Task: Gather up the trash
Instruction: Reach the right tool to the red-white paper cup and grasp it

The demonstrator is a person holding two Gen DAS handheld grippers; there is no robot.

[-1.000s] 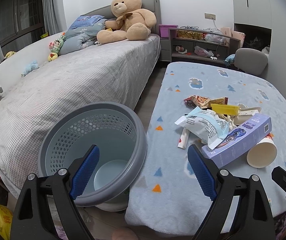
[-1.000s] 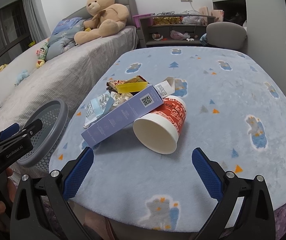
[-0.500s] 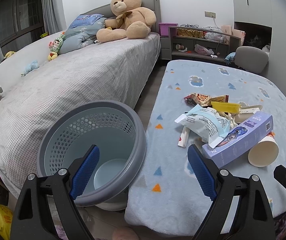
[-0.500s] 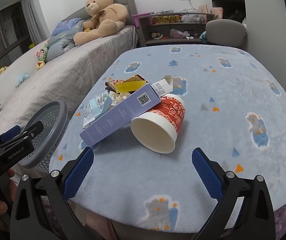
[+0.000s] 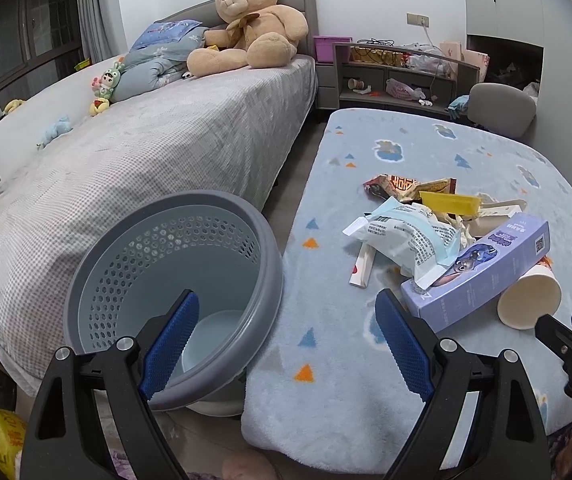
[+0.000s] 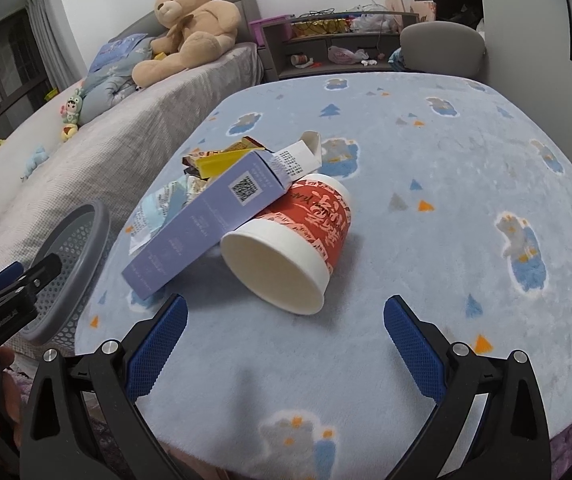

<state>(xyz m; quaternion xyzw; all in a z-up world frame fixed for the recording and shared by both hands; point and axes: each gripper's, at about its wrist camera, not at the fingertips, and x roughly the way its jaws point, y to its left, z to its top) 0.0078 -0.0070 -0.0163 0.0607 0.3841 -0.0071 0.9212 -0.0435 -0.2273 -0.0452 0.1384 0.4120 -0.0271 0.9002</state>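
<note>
Lying sideways, red paper cup [image 6: 306,236], white-rimmed

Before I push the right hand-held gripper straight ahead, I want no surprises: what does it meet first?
Most likely the paper cup, lying on its side with its open mouth toward the right hand-held gripper, which is open and empty. The purple box rests on it, left of centre. Depth is uncertain.

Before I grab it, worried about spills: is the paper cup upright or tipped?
Tipped: the paper cup lies on its side, mouth facing the right gripper, inside empty.

Red-and-white cup [image 6: 294,240], purple box [image 6: 205,224]
</note>
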